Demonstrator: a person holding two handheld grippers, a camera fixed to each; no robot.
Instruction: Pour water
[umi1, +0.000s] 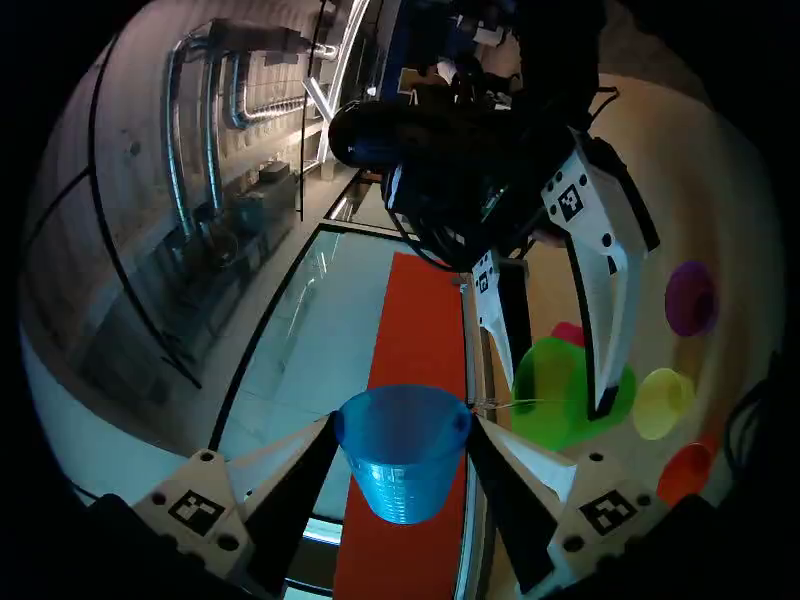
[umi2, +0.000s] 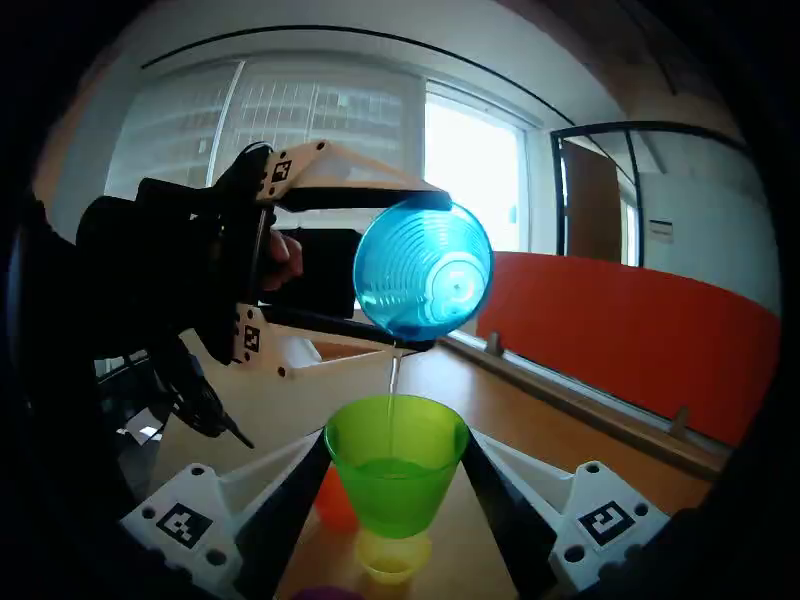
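Orange partition panel borders the wooden table. The left gripper is clamped on the blue cup, raised and tipped above the green cup. The right gripper grips the green cup with both fingers, over the table. A thin water stream falls into the partly filled green cup.
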